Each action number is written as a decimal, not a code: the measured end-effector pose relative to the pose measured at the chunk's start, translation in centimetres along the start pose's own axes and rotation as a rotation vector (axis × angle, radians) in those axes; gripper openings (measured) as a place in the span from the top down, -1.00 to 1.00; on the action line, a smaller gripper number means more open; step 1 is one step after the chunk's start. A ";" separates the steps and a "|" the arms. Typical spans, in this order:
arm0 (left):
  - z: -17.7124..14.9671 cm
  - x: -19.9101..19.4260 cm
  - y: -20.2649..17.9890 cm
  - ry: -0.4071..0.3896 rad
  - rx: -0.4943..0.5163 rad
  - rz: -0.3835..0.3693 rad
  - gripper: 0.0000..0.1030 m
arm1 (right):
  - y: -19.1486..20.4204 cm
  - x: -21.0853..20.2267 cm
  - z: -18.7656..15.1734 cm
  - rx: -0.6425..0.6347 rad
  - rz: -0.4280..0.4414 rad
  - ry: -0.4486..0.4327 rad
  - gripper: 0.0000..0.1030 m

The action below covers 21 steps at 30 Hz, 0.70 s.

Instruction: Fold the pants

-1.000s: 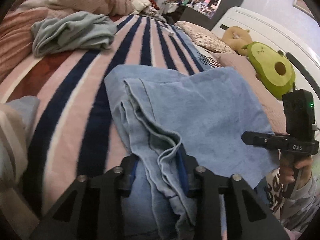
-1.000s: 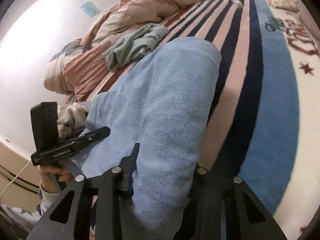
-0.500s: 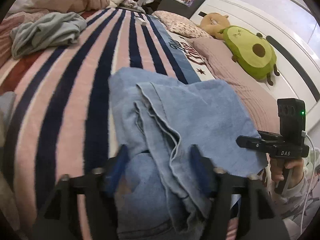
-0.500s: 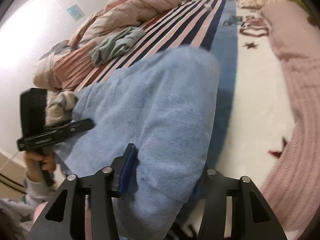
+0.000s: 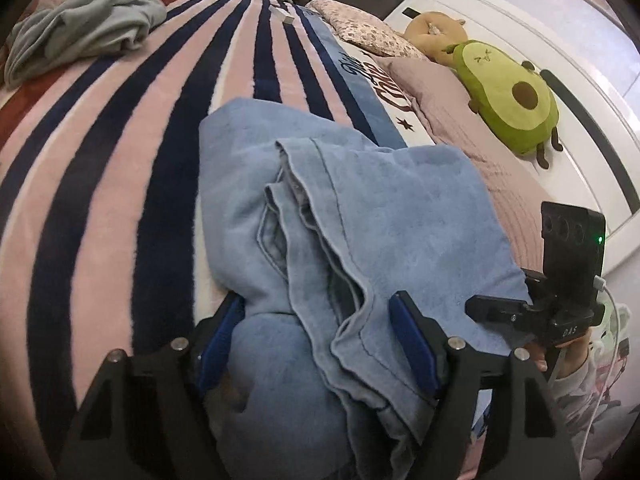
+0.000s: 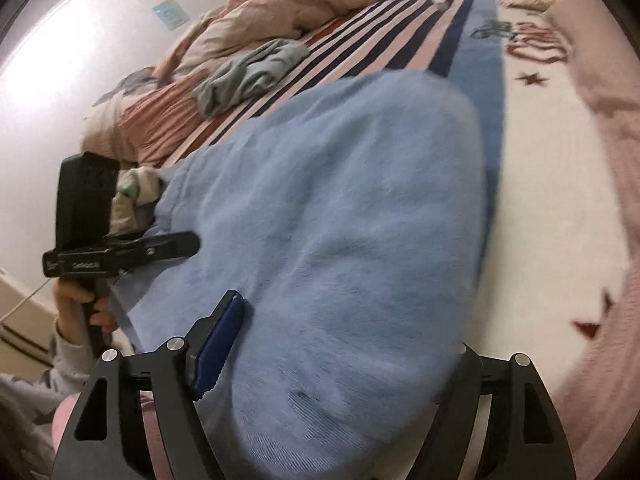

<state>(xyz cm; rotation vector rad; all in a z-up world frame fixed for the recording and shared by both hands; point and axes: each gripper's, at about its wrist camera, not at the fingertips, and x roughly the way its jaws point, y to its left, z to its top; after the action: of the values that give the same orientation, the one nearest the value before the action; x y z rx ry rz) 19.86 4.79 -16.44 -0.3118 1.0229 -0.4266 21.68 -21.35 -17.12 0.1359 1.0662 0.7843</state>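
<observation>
Pants (image 5: 384,216) lie folded on the bed (image 5: 100,184), bulk running straight ahead from both my tongs, near edge between the jaws. Left tongs (image 5: 316,344) spread wide, gripping nothing; right tongs (image 6: 344,364) likewise spread, denim loose between them. Each sits about equally near the hem end.

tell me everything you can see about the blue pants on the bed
The pants are light blue, soft denim-like cloth with stitched hems, folded over into several loose layers. They lie on the striped blanket near the bed's edge, bunched toward the cameras. The left gripper and the right gripper each stand open around a bundle of the cloth, fingers beside it.
</observation>
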 end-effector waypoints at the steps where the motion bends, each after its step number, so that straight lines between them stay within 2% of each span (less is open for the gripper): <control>1: -0.1 0.0 -0.1 0.000 0.006 0.003 -0.23 | 0.1 0.4 0.1 -0.001 0.019 0.006 -0.33; 6: 0.2 -0.1 -1.2 -0.017 0.050 0.020 0.20 | 0.8 0.9 0.3 -0.007 0.023 0.006 -0.16; 8: 0.2 -0.5 -1.6 -0.035 0.064 0.019 0.43 | 0.8 0.6 0.4 -0.008 0.032 0.011 -0.10; 10: 0.4 -1.0 -2.0 -0.051 0.075 0.020 0.52 | 0.3 -0.2 0.6 0.018 0.072 0.006 -0.07; 12: 0.6 -1.4 -2.5 -0.063 0.096 0.029 0.55 | -0.3 -0.6 0.6 0.053 0.106 0.001 -0.07; 14: 0.7 -1.8 -3.3 -0.081 0.121 0.040 0.59 | -0.8 -0.9 0.5 0.069 0.099 0.010 -0.07; 16: 0.8 -2.3 -3.9 -0.104 0.139 0.049 0.61 | -0.6 -1.1 0.2 0.062 0.073 0.011 0.03; 18: 0.9 -2.9 -4.5 -0.124 0.153 0.057 0.62 | -0.1 -1.5 0.2 0.053 0.049 -0.006 0.22; 21: 1.1 -4.2 -5.3 -0.153 0.169 0.055 0.64 | 0.8 -2.4 0.3 0.041 0.020 -0.039 0.31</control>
<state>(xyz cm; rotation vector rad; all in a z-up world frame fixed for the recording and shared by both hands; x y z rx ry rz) 17.91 2.22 -10.34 -0.1614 0.8385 -0.4302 20.95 -22.22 -14.83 0.1966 1.0457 0.7749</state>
